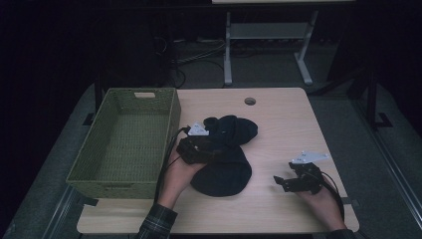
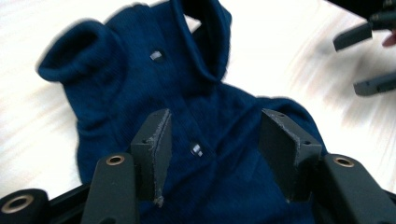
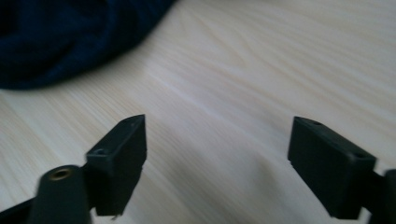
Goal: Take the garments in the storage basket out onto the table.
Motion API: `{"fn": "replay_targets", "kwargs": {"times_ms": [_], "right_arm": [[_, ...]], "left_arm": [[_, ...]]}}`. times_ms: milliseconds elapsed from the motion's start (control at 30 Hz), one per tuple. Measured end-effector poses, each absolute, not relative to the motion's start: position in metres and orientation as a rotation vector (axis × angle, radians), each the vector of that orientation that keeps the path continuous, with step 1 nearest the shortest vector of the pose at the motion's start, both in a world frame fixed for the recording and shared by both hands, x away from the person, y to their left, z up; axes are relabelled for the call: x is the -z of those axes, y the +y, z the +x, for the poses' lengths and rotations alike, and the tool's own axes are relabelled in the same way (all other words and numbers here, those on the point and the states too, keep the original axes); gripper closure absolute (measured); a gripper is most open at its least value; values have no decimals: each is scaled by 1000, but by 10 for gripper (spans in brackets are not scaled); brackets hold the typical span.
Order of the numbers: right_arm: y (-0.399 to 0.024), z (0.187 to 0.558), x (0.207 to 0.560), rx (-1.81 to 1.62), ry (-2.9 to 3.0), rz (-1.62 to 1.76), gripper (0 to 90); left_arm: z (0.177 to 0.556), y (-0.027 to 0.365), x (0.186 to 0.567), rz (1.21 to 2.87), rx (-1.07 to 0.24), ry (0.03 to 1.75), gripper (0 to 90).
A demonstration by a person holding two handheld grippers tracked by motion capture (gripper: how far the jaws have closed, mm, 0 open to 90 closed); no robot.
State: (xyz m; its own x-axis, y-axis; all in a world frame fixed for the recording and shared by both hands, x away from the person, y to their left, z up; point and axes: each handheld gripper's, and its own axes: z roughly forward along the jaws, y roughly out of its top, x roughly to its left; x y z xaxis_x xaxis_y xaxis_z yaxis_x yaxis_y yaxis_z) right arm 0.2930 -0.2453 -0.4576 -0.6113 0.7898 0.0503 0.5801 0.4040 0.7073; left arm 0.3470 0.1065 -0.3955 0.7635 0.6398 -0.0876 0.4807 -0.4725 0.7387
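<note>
The room around me is lying in deep shadow, with a light wooden worktop (image 1: 278,129) standing out in front of me and the legs of another desk (image 1: 228,47) showing on the grey floor behind it. A green woven basket (image 1: 171,117) is sitting at the left side of the worktop, its near corner just beside my left hand. A dark navy knitted garment (image 1: 226,154) is lying in a rumpled heap near the middle of the worktop, right of the basket; in the left tool's view I am seeing a rolled collar, a cuffed sleeve end and small buttons (image 2: 158,56) running down its front.

I am holding my left tool (image 1: 219,152) low over the near part of the garment (image 2: 140,93), and its two black jaws are standing apart with the knit and one button between them; the pads are not pressing on the cloth. My right tool (image 1: 278,183) is hovering over bare wood at the right side of the worktop (image 3: 261,70), apart from the garment, pointing left toward it. Its jaws are gaping too, with nothing between them, and an edge of the garment (image 3: 60,37) is showing in the upper left of its own view. That right tool (image 2: 369,60) is also appearing blurred at the top right corner of the left tool's view.
</note>
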Motion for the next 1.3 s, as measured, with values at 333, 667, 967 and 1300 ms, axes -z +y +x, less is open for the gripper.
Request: {"fn": "replay_targets", "kwargs": {"times_ms": [333, 667, 967, 1300], "right_arm": [[-207, 309, 448, -1149, 2459, 1095, 419], [-174, 330, 451, -1184, 2530, 1051, 569], [-171, 338, 457, -1145, 2565, 1076, 836], [-193, 331, 447, -1108, 2549, 1122, 849]], "left_arm": [[336, 110, 413, 2176, -234, 838, 421], [335, 110, 416, 2190, -229, 837, 404], [335, 111, 416, 2192, -233, 834, 402], [331, 106, 416, 2206, -236, 823, 403]]}}
